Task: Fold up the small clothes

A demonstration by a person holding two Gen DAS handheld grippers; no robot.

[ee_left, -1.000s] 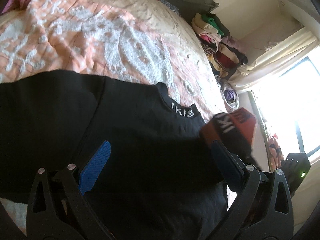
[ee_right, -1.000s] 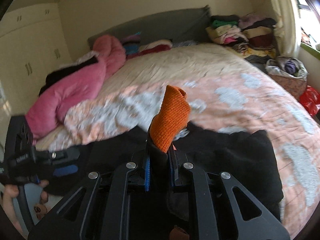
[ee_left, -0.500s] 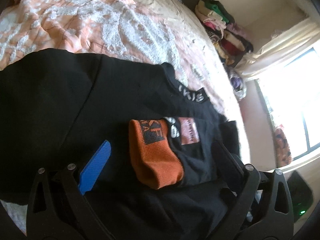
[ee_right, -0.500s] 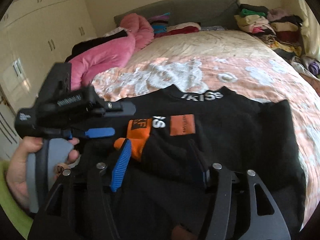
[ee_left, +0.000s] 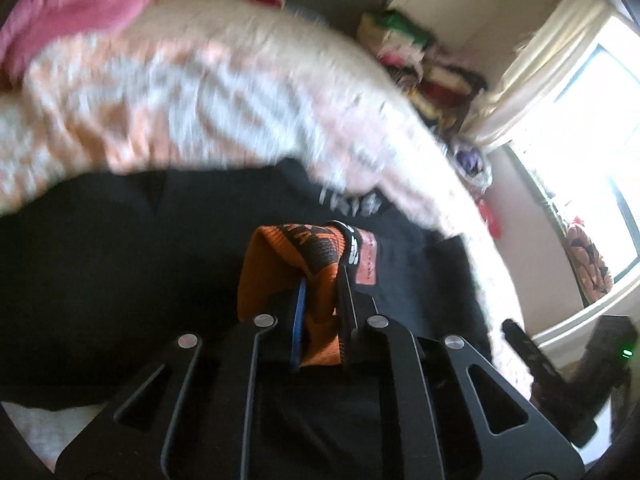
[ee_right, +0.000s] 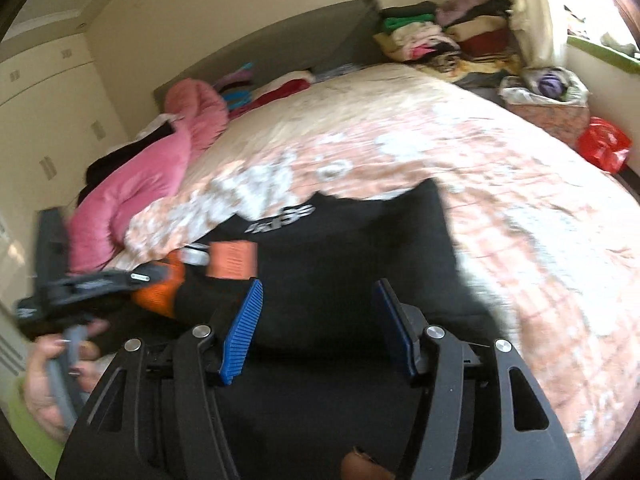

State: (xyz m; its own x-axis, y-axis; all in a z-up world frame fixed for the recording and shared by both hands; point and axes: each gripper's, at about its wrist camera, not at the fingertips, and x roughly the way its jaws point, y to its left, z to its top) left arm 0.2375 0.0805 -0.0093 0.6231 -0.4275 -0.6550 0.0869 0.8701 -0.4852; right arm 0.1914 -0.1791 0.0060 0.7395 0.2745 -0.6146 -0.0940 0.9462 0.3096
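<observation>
Nearest me the left gripper (ee_left: pixel 320 312), its jaws just closed, pinches the orange sock (ee_left: pixel 288 272) lying on the black garment (ee_left: pixel 120 260) on the bed (ee_right: pixel 400 128), so I'd lift it slowly while the right gripper (ee_right: pixel 316 324) hangs spread and empty.

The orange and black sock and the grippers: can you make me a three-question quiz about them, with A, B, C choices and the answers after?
1. Where does the sock lie?
A. on the black top
B. on the pink blanket
C. on the windowsill

2. What colour are the right gripper's pads?
A. red
B. blue
C. green

3. What are the left gripper's jaws doing?
A. standing wide open
B. shut on the sock
C. holding a pillow

Answers:
1 A, the black top spreads out under the sock.
2 B, both ribbed pads show blue in the right wrist view.
3 B, orange cloth is pinched between them in the left wrist view.
</observation>
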